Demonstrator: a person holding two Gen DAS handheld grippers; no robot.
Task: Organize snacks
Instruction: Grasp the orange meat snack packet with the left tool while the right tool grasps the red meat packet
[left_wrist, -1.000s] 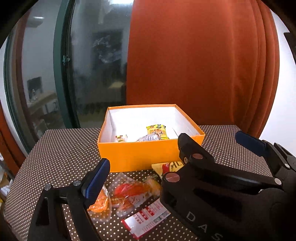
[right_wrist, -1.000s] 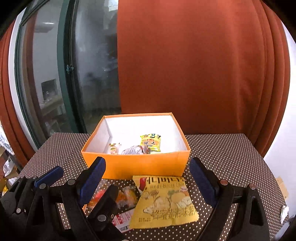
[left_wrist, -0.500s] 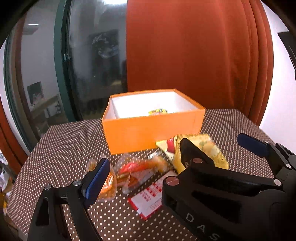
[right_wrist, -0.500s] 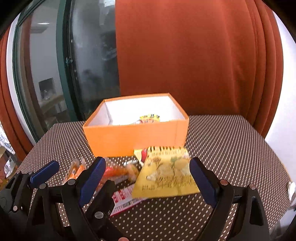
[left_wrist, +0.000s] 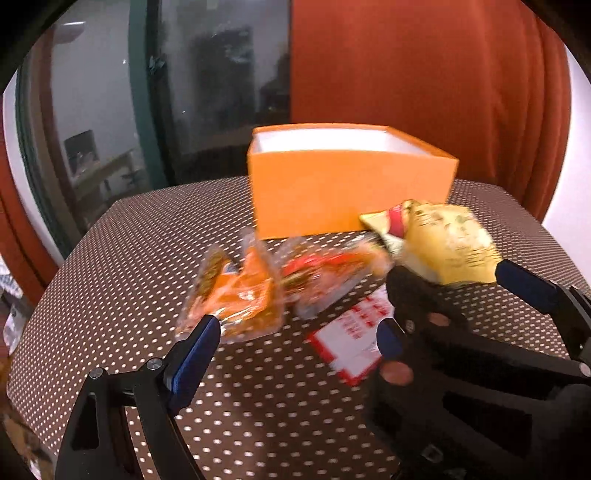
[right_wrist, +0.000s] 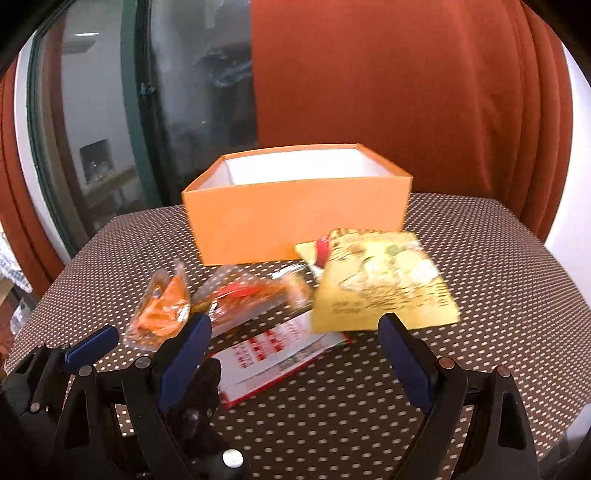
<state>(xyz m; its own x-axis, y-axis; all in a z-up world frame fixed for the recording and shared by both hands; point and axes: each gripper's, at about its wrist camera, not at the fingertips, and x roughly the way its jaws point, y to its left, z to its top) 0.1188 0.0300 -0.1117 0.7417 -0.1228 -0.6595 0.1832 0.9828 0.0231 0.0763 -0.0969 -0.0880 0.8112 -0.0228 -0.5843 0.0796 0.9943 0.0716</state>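
Four snacks wait by the open orange cardboard box (right_wrist: 295, 214): the shiny yellow chip bag (right_wrist: 384, 291) at 4 o'clock, the clear orange candy packet (right_wrist: 162, 310) at 8; both the left gripper (left_wrist: 295, 334) and right gripper (right_wrist: 295, 328) have fingers wide, holding nothing

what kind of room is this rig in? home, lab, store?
Probably a home or a staged living space, not a store. A small table under a brown white-dotted tablecloth stands before heavy rust-orange curtains and a dark green-framed glass door; an open orange cardboard box sits on it.

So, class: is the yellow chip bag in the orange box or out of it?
Out. The yellow chip bag lies on the dotted tablecloth in front of the orange box.
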